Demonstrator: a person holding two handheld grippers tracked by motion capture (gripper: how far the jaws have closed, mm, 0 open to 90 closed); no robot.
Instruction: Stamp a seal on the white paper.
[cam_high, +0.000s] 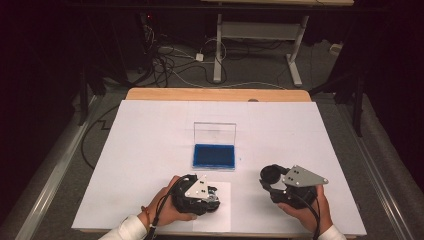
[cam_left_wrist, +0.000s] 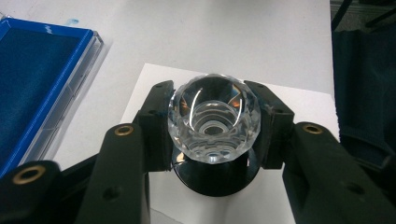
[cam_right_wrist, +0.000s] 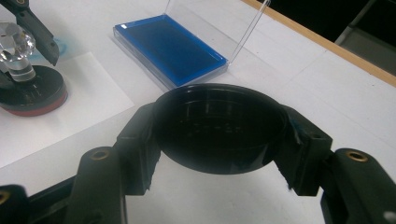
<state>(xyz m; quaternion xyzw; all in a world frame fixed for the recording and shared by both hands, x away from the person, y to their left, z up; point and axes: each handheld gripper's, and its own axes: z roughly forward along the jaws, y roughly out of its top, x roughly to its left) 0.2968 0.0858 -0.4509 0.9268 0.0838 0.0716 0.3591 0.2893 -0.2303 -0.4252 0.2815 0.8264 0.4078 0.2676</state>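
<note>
A round stamp with a faceted clear crystal knob (cam_left_wrist: 214, 116) and a black disc base (cam_left_wrist: 217, 179) stands on a small white sheet (cam_left_wrist: 289, 107). My left gripper (cam_left_wrist: 214, 122) is shut on the knob, one jaw on each side. In the right gripper view the stamp base (cam_right_wrist: 32, 95) shows a red underside resting on the sheet. My right gripper (cam_right_wrist: 219, 135) is shut on a black round cap (cam_right_wrist: 219, 128), held just above the table with its hollow side facing the camera. From above, the left gripper (cam_high: 212, 195) and right gripper (cam_high: 272, 176) are near the front edge.
A blue ink pad (cam_high: 214, 156) lies in a clear case with its lid (cam_high: 215, 132) standing open, mid-table just beyond both grippers. A large white sheet (cam_high: 150, 150) covers the wooden table. Cables and desk legs are on the floor behind.
</note>
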